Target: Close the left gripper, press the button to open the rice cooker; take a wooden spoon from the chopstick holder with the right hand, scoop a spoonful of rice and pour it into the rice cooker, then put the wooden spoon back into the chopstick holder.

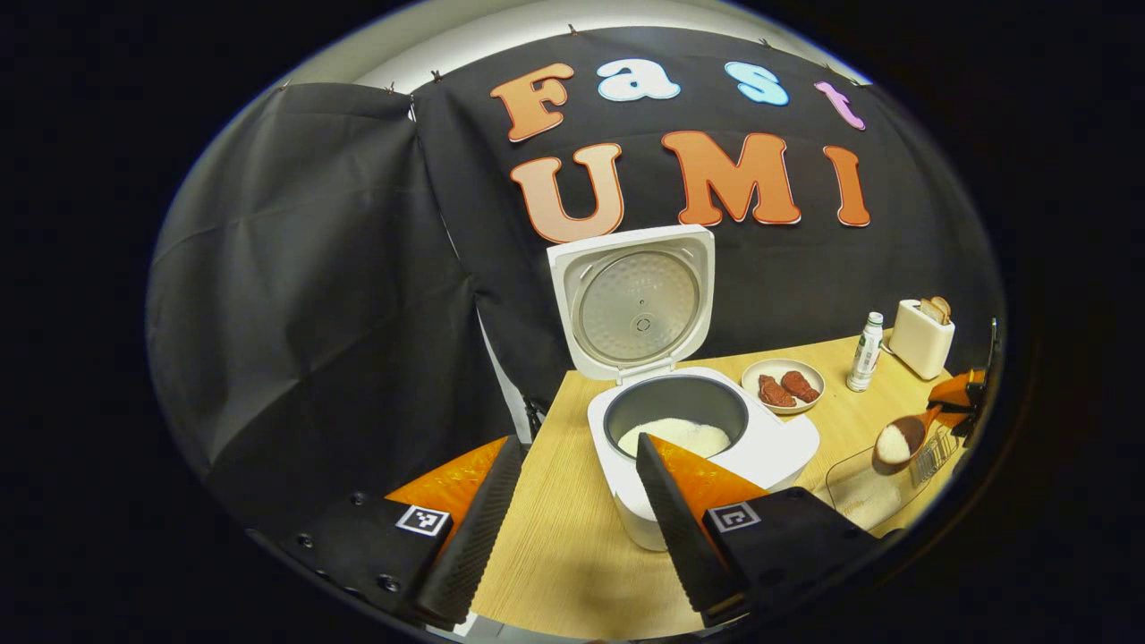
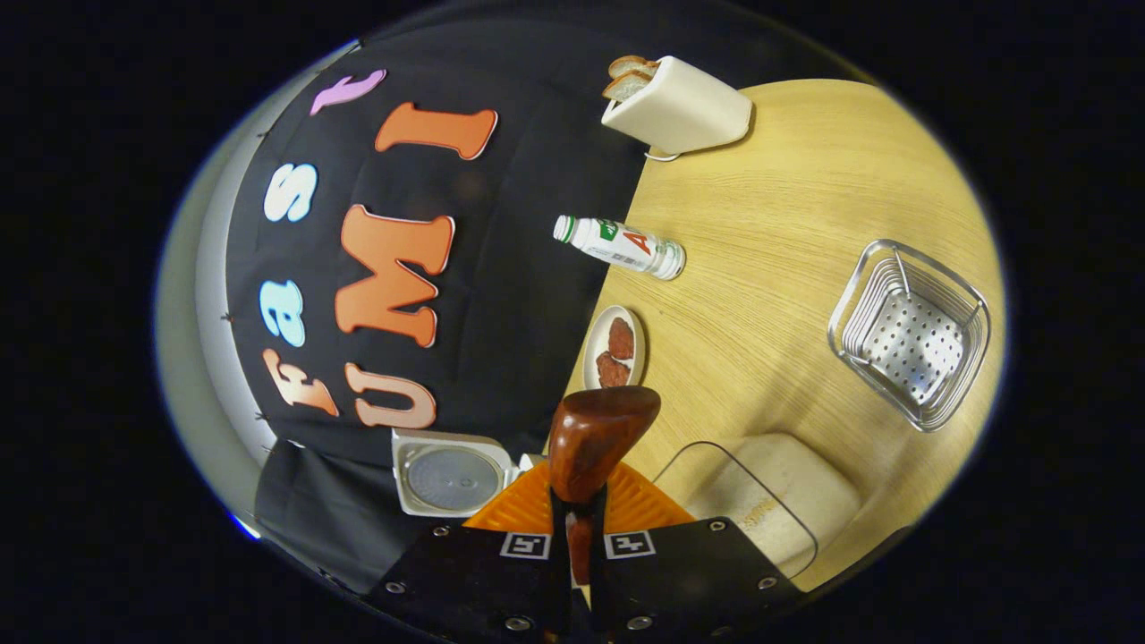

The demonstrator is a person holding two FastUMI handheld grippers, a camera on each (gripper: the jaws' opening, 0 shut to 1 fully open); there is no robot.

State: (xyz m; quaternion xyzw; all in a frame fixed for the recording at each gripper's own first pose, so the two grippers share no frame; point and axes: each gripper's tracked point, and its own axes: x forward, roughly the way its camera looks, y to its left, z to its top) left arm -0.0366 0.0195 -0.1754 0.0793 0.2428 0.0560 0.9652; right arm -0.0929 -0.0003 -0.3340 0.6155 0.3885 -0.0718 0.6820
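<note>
The right gripper (image 2: 580, 528) is clenched on the wooden spoon (image 2: 590, 443): in the right gripper view both fingers press against the handle, and the bowl of the spoon stands out just past the fingertips, its rounded back toward the camera. From the left gripper view the same spoon (image 1: 902, 440) appears at the right edge of the bench, held by the other gripper (image 1: 957, 402), and here its bowl faces up with a heap of white rice in it. It hangs just above a clear glass container (image 1: 863, 494) of rice that sits near the bench's right front corner.

The left gripper (image 1: 572, 514) is released, its two black fingers spread wide with nothing between them. It hovers near the left front part of the bench (image 1: 572, 572), and the rice cooker (image 1: 769, 447) stands just beyond its fingertips, the right finger overlapping the cooker's front wall. The lid (image 1: 637, 300) stands upright and the inner pot (image 1: 675, 413) holds some white rice at the bottom.

The right gripper view shows the metal chopstick holder (image 2: 908, 333), a perforated basket seen from above, out on the open bench well apart from the spoon. Both views show the plate of red meat (image 1: 783, 386), a bottle (image 1: 865, 351) and a toaster with bread (image 1: 921, 338) along the bench's far edge.
</note>
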